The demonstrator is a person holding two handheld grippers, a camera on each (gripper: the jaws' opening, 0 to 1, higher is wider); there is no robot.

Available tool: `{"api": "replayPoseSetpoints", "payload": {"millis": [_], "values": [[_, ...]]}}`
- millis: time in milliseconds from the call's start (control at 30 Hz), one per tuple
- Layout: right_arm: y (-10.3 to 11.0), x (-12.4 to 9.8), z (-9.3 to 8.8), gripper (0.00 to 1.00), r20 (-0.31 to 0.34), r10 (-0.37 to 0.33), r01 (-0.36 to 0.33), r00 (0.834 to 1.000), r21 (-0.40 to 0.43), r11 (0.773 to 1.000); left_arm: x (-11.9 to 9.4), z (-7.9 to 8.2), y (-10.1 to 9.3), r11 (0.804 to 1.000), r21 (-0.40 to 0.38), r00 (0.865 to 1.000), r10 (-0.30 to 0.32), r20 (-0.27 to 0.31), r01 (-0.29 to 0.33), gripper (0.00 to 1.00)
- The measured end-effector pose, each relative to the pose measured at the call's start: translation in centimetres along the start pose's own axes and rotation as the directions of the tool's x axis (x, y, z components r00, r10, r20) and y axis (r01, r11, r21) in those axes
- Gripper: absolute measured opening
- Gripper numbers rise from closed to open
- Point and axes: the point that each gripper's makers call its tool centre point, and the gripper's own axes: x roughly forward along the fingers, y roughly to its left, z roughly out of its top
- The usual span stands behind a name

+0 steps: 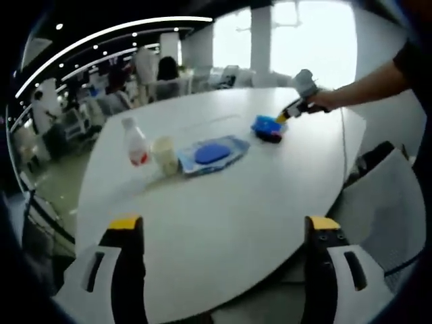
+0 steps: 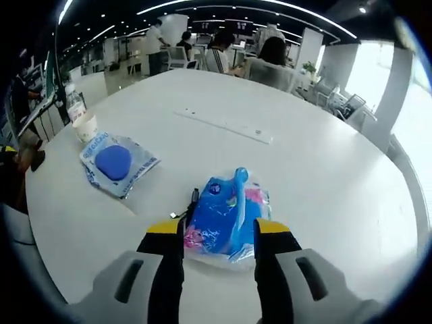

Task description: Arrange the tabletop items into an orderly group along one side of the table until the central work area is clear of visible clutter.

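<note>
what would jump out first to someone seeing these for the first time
The bright blue packet right at the right gripper, lying between its yellow-tipped jaws on the white table. Next, farther along the table, the wipes pack with a blue lid, with a paper cup and a small bottle lined up beside it. The left gripper hangs apart, jaws wide.

Background people: several are sitting and standing [image 2: 273,50] beyond the far edge of the round white table [image 2: 317,162].
Ceiling: curved strip lights [image 1: 108,34] are glowing overhead.
Windows: bright tall panes [image 1: 304,34] are letting daylight in.
Seat: a grey mesh-backed chair [image 1: 378,202] is standing just beside the table.
</note>
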Motion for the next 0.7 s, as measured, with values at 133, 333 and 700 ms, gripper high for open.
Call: {"api": "replayPoseSetpoints", "payload": {"millis": [133,333,700], "values": [[-0.5,0.4,-0.3,0.37,-0.014,-0.019,0.019,1.0,0.004,1.0,0.3,-0.5,-0.5,1.0,0.017,1.0,-0.002,-0.008,0.002,0.97],[-1.0,1.2,-0.6,0.32,-0.028,-0.033,0.033,0.999,0.012,0.999,0.7,-1.2,-0.3,0.998,0.06,0.999,0.01,-0.041,-0.007,0.95],[-1.3,3.6,-1.1,0.21,-0.061,-0.024,0.027,0.998,0.041,0.999,1.5,-1.4,-0.4,0.999,0.047,1.0,0.008,-0.024,-0.006,0.99]]}}
